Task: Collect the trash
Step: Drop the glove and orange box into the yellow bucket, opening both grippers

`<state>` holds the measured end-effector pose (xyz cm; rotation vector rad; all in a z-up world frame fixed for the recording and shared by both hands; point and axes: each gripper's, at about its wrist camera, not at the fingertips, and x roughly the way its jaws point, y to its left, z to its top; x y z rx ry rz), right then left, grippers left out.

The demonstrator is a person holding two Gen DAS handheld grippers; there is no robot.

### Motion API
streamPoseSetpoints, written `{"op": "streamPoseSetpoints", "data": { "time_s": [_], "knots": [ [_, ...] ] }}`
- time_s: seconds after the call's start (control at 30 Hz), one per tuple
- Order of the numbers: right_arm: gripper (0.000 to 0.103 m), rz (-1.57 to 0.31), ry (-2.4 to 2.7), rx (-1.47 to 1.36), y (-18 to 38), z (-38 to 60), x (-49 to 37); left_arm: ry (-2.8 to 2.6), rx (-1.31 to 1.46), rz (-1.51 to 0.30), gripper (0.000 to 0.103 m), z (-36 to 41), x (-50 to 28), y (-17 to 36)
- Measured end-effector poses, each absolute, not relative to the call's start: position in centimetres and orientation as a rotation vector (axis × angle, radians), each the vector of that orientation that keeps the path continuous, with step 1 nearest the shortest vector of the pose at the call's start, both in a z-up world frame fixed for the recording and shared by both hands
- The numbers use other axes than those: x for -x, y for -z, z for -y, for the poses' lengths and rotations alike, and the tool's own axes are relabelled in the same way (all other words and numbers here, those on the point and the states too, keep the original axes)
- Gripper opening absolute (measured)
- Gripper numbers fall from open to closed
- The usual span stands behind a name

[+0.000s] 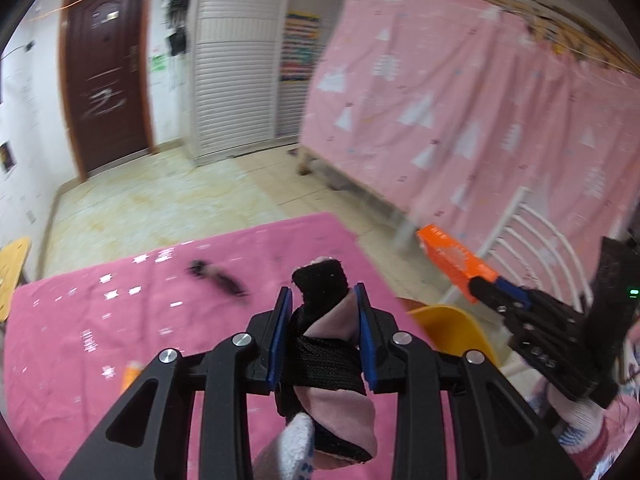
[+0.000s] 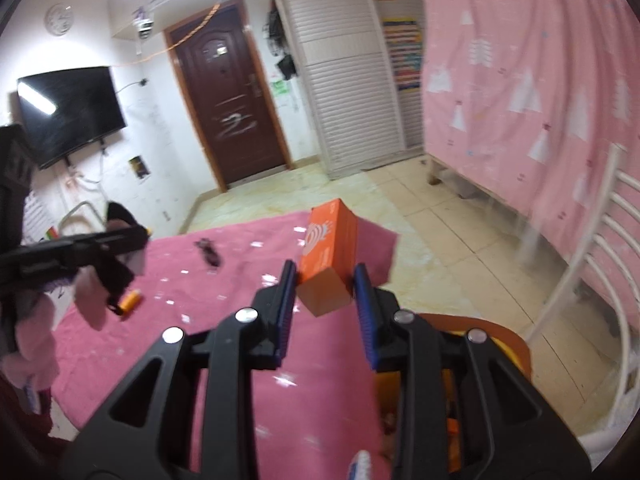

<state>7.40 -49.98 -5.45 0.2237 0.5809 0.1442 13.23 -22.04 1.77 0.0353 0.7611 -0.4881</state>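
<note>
Left gripper (image 1: 322, 320), in its own wrist view, clamps a crumpled black-and-pink fabric strap (image 1: 320, 344) between blue pads above the table's pink star-print cloth (image 1: 120, 320), where a small dark scrap (image 1: 218, 276) lies; the right gripper (image 1: 486, 284) at the right grips an orange cardboard box (image 1: 448, 256). Seen from the right wrist, the right gripper (image 2: 325, 292) pinches that box (image 2: 328, 252) by its lower end, over the cloth's edge, with an orange cylinder (image 2: 132, 300) lying on the cloth and a yellow bin (image 2: 516, 344) below.

A small dark scrap (image 1: 218, 278) lies on the tablecloth (image 1: 80, 320), door (image 1: 106, 80) behind
</note>
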Motion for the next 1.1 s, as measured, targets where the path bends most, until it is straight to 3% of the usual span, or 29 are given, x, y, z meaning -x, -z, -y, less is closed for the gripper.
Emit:
{"op": "streamPoseSetpoints", "data": {
  "time_s": [0.27,0.5,0.83,0.9,0.97,1.03,1.1],
  "knots": [
    [0.028,-0.637,-0.047,-0.233,8.1,55.1,-5.5,0.639,-0.084,-0.74,0.023,29.8,-11.3,-2.1],
    [0.035,-0.67,-0.01,-0.292,10.4,58.7,-5.7,0.706,-0.104,-0.761,0.023,34.6,-11.4,-1.1],
    [0.039,-0.628,0.017,-0.363,10.2,61.6,-4.6,0.772,-0.13,-0.801,0.023,39.5,-11.4,1.1],
    [0.04,-0.623,0.017,-0.366,10.1,61.6,-4.5,0.784,-0.133,-0.813,0.026,40.2,-11.5,1.6],
    [0.041,-0.622,0.013,-0.365,10.1,61.6,-4.6,0.788,-0.128,-0.824,0.048,40.5,-11.7,1.9],
    [0.041,-0.623,0.006,-0.364,10.2,61.5,-4.7,0.783,-0.123,-0.824,0.058,40.6,-11.7,2.0],
    [0.041,-0.624,-0.001,-0.363,10.1,61.4,-4.9,0.773,-0.13,-0.823,0.059,40.5,-11.6,2.2]
  ]
}}
